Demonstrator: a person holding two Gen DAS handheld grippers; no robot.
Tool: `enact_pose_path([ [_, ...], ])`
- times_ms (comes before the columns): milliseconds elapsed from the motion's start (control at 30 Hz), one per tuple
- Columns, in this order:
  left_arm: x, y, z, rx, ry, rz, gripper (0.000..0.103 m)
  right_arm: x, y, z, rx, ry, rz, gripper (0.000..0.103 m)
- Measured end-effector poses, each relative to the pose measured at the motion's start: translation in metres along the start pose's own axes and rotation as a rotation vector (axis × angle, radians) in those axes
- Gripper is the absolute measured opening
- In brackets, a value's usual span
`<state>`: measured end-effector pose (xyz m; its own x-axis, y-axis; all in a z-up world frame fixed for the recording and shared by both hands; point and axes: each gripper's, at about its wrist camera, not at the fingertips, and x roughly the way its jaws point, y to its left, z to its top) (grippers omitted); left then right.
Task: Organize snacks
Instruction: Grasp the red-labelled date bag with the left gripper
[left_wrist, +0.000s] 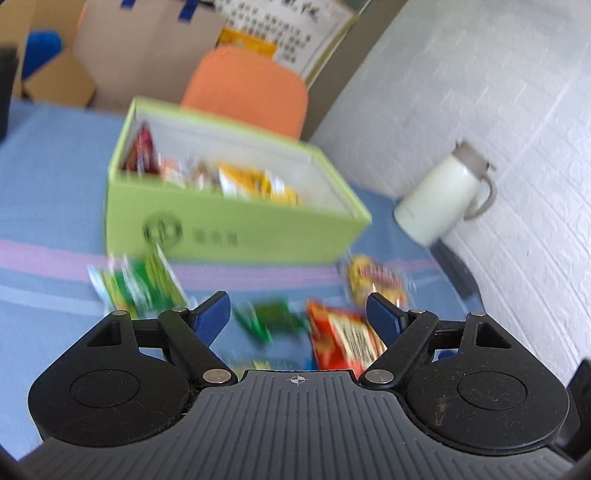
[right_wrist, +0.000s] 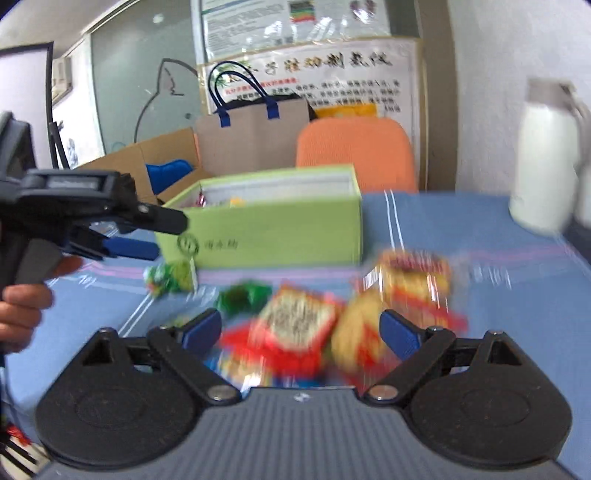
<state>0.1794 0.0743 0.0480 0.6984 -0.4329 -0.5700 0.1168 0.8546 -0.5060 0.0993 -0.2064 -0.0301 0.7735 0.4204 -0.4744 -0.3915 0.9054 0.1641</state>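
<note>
I see the green box (left_wrist: 236, 225) on the blue cloth (left_wrist: 48, 192), its long side running across my view, open top up, packets inside. Loose snacks (right_wrist: 295, 325) lie in front of it (blurred). My left gripper (left_wrist: 297, 314) and right gripper (right_wrist: 301, 332) both gape wide — nothing between the pads.

Each gripper, the left gripper (left_wrist: 297, 314) and the right gripper (right_wrist: 301, 332), has blue-padded fingers (left_wrist: 210, 317) on black linkage arms with silver rivets, two round black discs, and a ribbed grey body bearing a small crosshair mark.
</note>
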Motion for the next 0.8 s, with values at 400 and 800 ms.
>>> enact_pose_path([
  [400,0.046,-0.085,-0.025,0.043,0.132,-0.169,0.063,0.003,-0.066,-0.007,0.108,-0.028,-0.091,0.092],
  [800,0.140,-0.146,-0.037,0.183,0.298,-0.074,0.050,0.036,-0.095,-0.008,0.119,0.057,-0.003,0.092],
])
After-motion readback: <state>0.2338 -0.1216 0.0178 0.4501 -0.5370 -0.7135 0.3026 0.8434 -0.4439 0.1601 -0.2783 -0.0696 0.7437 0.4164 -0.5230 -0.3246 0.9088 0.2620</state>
